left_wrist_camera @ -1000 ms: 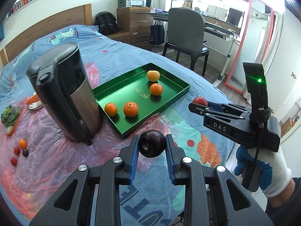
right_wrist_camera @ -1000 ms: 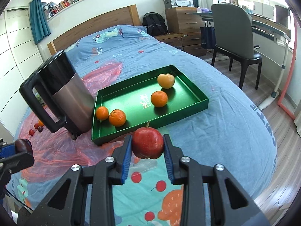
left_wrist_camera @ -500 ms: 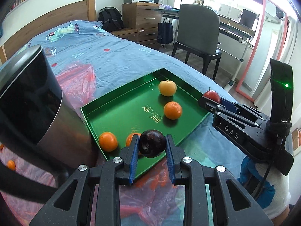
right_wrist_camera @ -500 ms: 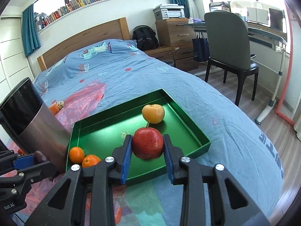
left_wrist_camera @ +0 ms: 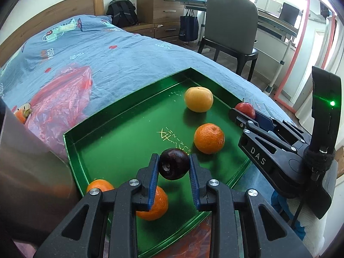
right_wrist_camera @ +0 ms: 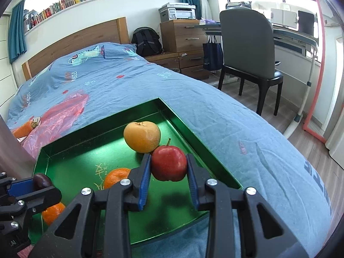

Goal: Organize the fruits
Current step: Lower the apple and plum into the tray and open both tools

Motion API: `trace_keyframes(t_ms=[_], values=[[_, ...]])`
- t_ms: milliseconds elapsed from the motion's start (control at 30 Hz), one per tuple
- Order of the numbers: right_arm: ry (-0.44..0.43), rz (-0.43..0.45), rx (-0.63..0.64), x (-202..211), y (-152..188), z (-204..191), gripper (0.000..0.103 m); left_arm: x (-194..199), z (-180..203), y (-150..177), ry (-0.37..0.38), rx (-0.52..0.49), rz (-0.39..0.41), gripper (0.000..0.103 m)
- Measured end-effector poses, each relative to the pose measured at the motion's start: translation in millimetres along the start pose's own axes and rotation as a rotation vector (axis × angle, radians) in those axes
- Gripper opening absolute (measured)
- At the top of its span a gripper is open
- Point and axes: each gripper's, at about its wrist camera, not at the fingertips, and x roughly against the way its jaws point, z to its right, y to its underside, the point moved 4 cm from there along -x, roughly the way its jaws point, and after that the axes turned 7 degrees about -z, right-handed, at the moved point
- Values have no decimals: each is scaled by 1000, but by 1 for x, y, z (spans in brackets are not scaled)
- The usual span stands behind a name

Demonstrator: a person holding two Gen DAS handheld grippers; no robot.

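Observation:
A green tray [left_wrist_camera: 120,142] lies on the bed with a yellow-orange fruit [left_wrist_camera: 198,99], one orange [left_wrist_camera: 209,138] near its right side and two oranges [left_wrist_camera: 153,202] at its near left corner. My left gripper [left_wrist_camera: 173,167] is shut on a dark plum [left_wrist_camera: 174,166], held above the tray's near half. My right gripper [right_wrist_camera: 168,167] is shut on a red apple [right_wrist_camera: 168,163], over the tray's [right_wrist_camera: 71,163] right side, just in front of the yellow-orange fruit [right_wrist_camera: 142,136]. The right gripper [left_wrist_camera: 244,111] also shows from the left wrist view, at the tray's right rim.
A steel kettle [left_wrist_camera: 23,172] stands close at the tray's left. Red plastic sheet [left_wrist_camera: 62,94] and an orange vegetable [right_wrist_camera: 23,130] lie on the blue bedspread beyond. A chair [right_wrist_camera: 247,49], desk and drawers stand past the bed's right edge.
Both grippers have moved forward and down from in front of the tray to over it, each still gripping its fruit. The tray and kettle now look much closer.

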Motion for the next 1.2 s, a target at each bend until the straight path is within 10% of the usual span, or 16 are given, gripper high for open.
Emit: trace_keyframes(t_ms=[733, 1033, 1200], values=[[60, -85, 119, -37, -10, -20, 22, -53, -2, 0, -46, 15, -95, 23], [54, -77, 92, -37, -9, -14, 58, -52, 0, 2, -48, 15, -91, 24], [55, -75, 91, -36, -8, -14, 60, -44, -2, 4, -64, 10, -66, 31]])
